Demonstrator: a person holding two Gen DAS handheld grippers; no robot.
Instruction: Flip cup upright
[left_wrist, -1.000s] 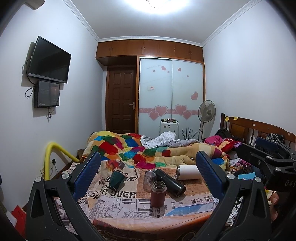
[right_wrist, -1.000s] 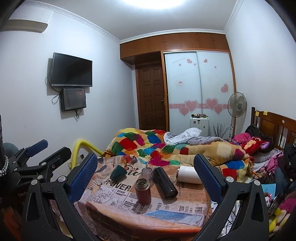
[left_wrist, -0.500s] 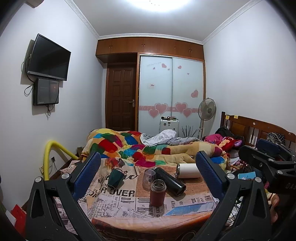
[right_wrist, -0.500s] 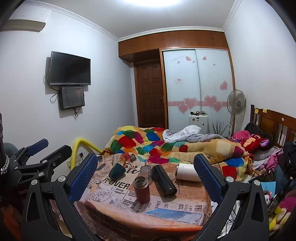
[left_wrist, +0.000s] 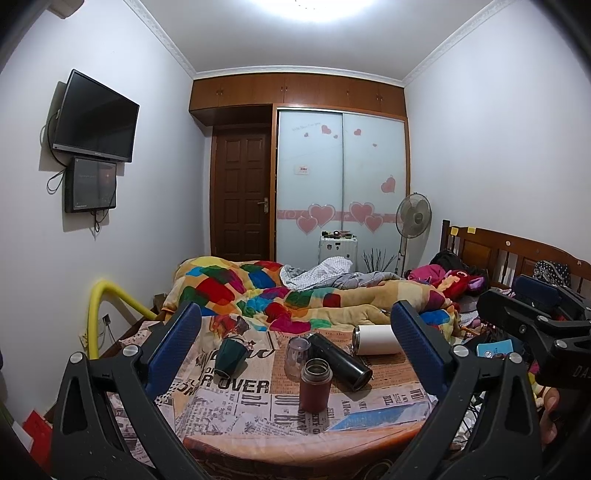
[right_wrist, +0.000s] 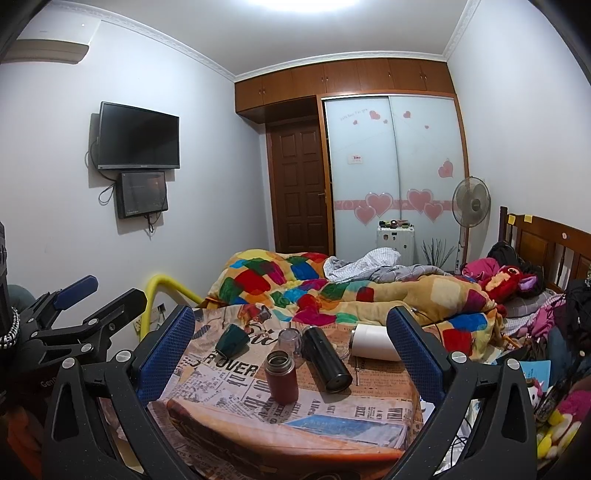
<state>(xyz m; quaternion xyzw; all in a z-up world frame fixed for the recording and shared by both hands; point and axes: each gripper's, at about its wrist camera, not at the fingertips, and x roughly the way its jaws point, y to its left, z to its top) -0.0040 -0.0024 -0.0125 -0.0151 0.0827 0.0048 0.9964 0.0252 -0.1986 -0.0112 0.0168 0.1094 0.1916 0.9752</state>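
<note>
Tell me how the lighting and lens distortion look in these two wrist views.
Left wrist view: the ceiling light blows out to white at the top, and walls bow with fisheye curvature. Right wrist view: same overexposed glare at the top, dark vignette in the corners, while the cups on the table stay evenly lit and sharp.

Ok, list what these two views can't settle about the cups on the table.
- Clear cup: left view, maroon flask and black bottle overlap it; which end is up stays unclear.
- White tumbler: right view, gripper finger covers its far end.
- Green cup: too small to see its inside.
</note>
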